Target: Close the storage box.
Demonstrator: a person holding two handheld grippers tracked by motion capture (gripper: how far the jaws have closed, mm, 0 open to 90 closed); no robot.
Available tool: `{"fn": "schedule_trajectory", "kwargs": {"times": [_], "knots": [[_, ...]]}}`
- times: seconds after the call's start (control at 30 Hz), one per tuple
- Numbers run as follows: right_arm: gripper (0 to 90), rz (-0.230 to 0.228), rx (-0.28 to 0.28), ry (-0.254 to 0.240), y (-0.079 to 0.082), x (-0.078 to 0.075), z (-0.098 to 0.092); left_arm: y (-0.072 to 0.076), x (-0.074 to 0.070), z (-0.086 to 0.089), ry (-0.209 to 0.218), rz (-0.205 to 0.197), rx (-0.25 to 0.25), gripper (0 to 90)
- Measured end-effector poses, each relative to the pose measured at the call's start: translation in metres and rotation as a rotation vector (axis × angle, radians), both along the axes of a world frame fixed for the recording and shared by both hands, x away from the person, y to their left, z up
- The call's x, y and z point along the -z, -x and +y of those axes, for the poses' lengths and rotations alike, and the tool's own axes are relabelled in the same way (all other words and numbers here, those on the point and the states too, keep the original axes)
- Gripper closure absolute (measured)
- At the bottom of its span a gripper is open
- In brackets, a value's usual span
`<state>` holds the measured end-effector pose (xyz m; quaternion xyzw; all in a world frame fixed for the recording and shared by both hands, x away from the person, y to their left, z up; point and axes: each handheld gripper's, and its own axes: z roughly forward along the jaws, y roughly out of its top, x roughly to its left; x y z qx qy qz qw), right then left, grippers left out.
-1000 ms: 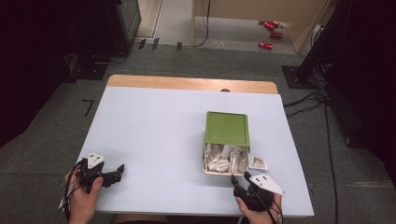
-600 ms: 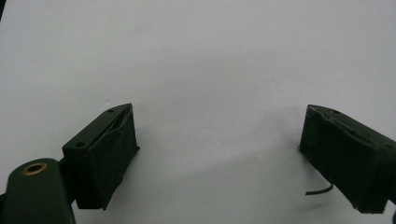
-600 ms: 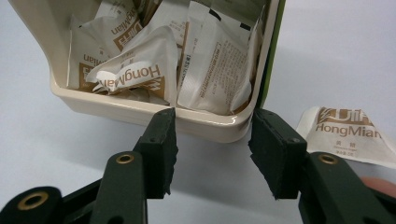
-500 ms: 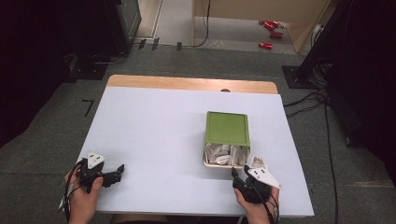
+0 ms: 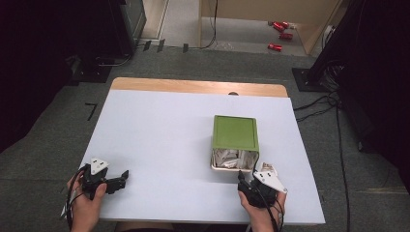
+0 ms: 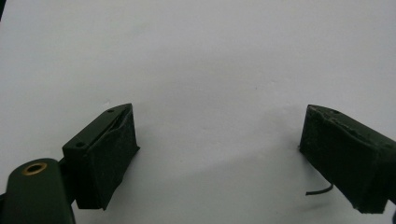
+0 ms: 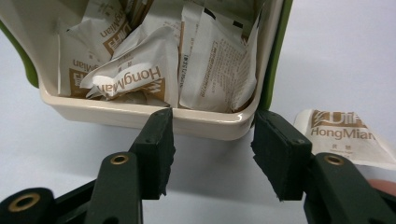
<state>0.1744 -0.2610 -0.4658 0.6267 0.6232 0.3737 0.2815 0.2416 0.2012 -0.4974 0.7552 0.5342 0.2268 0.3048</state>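
Observation:
A green box (image 5: 235, 133) lies on its side on the white table (image 5: 164, 130), its cream-rimmed mouth (image 7: 140, 114) facing me. Several white "HongMian" packets (image 7: 140, 79) are crammed inside it. One loose packet (image 5: 267, 169) lies flat on the table just right of the mouth, also in the right gripper view (image 7: 343, 135). My right gripper (image 5: 246, 175) sits just in front of the mouth, about half open (image 7: 212, 123); its jaws have just opened a little, nothing between them. My left gripper (image 5: 122, 178) rests near the front left edge, wide open over bare table (image 6: 217, 116).
A wooden strip (image 5: 193, 86) runs along the table's far edge. Dark equipment stands (image 5: 96, 63) and cables (image 5: 319, 104) sit on the grey carpet around the table. Red cans (image 5: 280, 34) lie on the floor far behind.
My right gripper has shifted slightly left and turned more squarely toward the box's mouth. The left gripper and the box have stayed put.

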Motion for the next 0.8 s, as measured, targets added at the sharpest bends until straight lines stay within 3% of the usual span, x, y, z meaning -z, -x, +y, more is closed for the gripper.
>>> {"fn": "schedule_trajectory", "kwargs": {"times": [0.23, 0.37, 0.8], "knots": [[43.7, -0.022, 0.099, 0.078, 0.002, -0.001, 0.013, 0.0, 0.0, 0.0, 0.0, 0.001, 0.0, 11.2], [40.2, -0.034, 0.14, 0.096, 0.002, -0.001, 0.016, 0.0, 0.0, 0.0, 0.0, 0.0, 0.0, 11.2], [31.6, -0.04, 0.132, 0.086, 0.0, 0.001, 0.01, 0.0, 0.0, 0.0, -0.001, 0.001, 0.0, 11.2]]}}
